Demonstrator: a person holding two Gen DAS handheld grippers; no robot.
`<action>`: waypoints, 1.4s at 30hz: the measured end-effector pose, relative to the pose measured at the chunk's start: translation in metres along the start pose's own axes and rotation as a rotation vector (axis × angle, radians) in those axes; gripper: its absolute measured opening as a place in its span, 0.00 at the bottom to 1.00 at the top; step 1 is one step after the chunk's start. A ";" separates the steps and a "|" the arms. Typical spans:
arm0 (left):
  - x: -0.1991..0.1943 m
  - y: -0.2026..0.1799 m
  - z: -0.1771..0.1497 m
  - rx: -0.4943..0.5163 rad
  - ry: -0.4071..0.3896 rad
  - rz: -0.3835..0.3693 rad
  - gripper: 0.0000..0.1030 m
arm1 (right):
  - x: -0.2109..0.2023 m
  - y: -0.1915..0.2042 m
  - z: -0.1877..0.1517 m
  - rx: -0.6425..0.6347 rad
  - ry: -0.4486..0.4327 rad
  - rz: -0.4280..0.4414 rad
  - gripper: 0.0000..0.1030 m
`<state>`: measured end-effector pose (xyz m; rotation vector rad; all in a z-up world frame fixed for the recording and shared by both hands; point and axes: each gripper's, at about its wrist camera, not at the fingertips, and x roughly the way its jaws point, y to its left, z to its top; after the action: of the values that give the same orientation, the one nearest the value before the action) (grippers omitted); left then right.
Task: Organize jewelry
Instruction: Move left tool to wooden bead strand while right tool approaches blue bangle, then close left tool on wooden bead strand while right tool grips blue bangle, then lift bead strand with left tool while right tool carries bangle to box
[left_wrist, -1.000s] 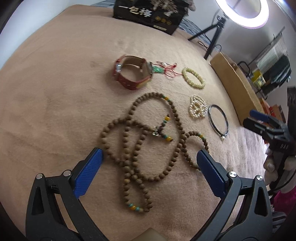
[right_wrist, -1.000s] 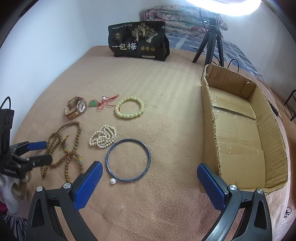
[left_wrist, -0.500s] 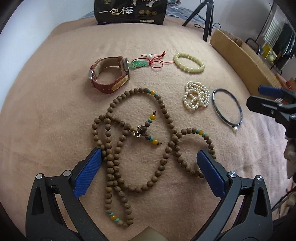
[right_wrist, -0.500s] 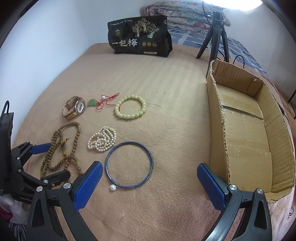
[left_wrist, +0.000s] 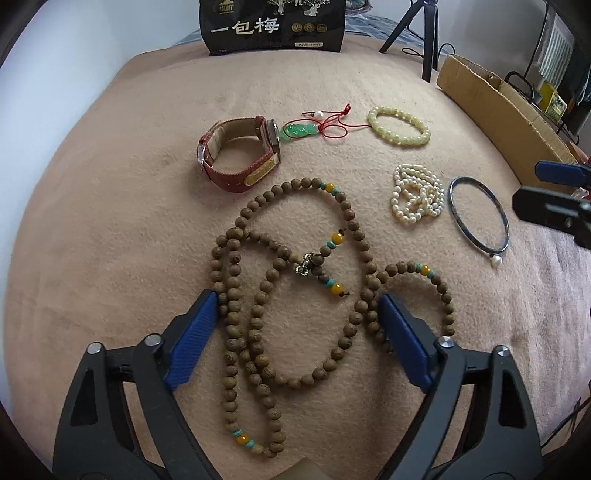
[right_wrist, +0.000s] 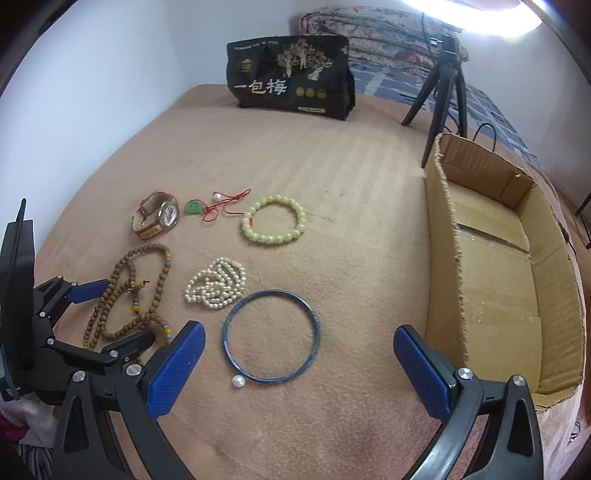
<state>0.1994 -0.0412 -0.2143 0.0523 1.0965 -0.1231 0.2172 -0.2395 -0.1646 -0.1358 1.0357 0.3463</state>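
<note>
A long string of brown wooden beads (left_wrist: 295, 295) lies in loops on the tan blanket. My left gripper (left_wrist: 297, 332) is open, low over it, with the loops between its blue fingers; it also shows in the right wrist view (right_wrist: 110, 314). Beyond lie a red-strap watch (left_wrist: 240, 158), a green pendant on red cord (left_wrist: 306, 127), a pale green bead bracelet (left_wrist: 399, 125), a white pearl strand (left_wrist: 417, 194) and a blue bangle (right_wrist: 271, 341) with a pearl. My right gripper (right_wrist: 299, 363) is open and empty, above the bangle's near side.
An open cardboard box (right_wrist: 495, 258) stands at the right of the blanket. A black bag with Chinese lettering (right_wrist: 291, 88) stands at the far edge, with a black tripod (right_wrist: 443, 92) beside it. The blanket (right_wrist: 351, 177) covers the whole surface.
My left gripper has come closer to and lower over the wooden beads, so its fingers now straddle the loops. My right gripper has moved slightly forward towards the bangle. No jewelry has moved.
</note>
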 end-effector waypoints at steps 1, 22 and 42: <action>0.000 0.001 0.000 -0.004 -0.003 -0.001 0.82 | 0.001 0.001 0.000 -0.004 0.003 0.002 1.00; -0.007 0.026 0.000 -0.074 -0.029 -0.037 0.22 | 0.057 0.016 0.007 -0.040 0.172 -0.027 0.93; -0.042 0.052 -0.009 -0.137 -0.074 -0.070 0.11 | 0.003 0.018 0.000 -0.008 0.082 0.015 0.72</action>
<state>0.1791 0.0140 -0.1817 -0.1129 1.0310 -0.1119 0.2124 -0.2225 -0.1660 -0.1509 1.1171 0.3608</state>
